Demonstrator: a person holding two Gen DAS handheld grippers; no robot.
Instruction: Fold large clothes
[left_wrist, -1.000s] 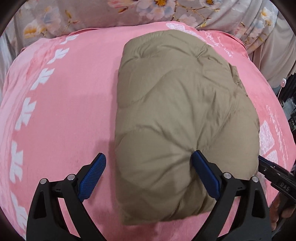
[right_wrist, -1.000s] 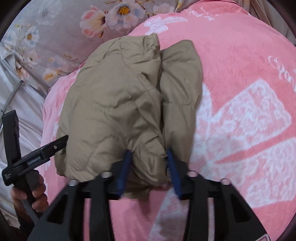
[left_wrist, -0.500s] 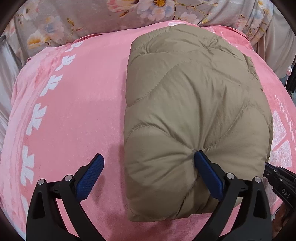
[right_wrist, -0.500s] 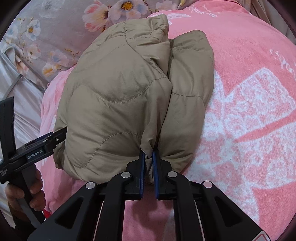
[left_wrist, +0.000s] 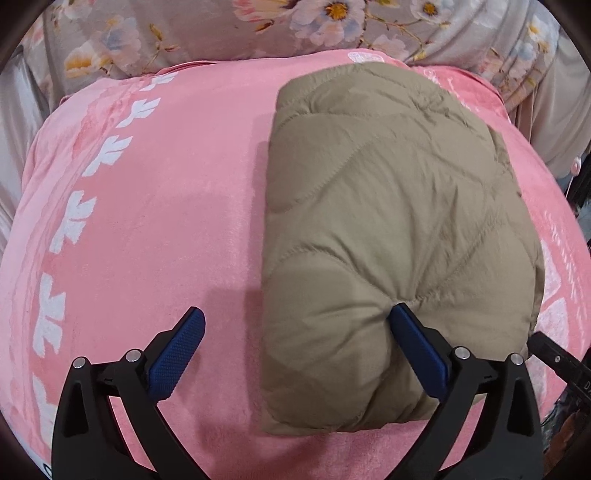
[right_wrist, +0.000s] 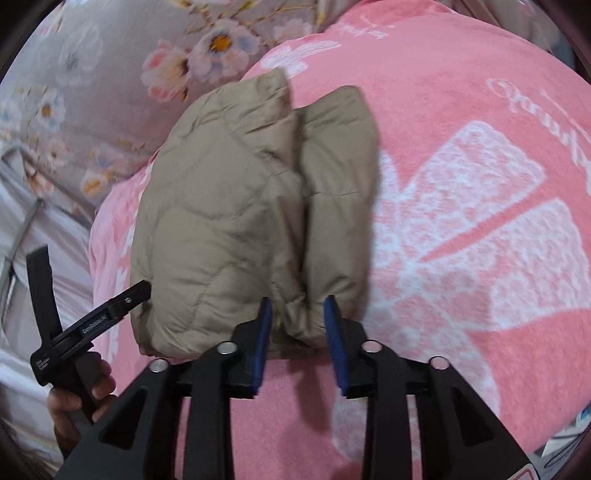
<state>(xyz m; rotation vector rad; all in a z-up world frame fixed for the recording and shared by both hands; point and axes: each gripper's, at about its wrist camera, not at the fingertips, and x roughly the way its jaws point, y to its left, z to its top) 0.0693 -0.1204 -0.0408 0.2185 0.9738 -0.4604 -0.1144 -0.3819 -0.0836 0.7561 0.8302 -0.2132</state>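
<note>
**Folded quilted jacket on the bed, both grippers at its near edge**

Nearest the lens in the left wrist view, the left gripper stands wide: its right pad presses a dimple into the near end of the tan quilted jacket, while its left pad hangs over bare blanket, gripping nothing. In the right wrist view the right gripper is parted to a narrow gap, with a gathered fold of the jacket's near end lying between the pads; the pads do not appear to pinch it, so the cloth looks loose rather than held. The person's left hand shows at the lower left of that view, around the other tool's handle.

Step in hand, as judged: the last fold looks made, and the bundle is being pressed and tidied. The next move calls for lifting both grippers clear without dragging the puffy layers open.

The jacket lies as a compact packet toward the far right part of the pink blanket, which covers the bed. Beyond the blanket's far edge runs a grey floral sheet; room detail past it is too dark to make out
</note>
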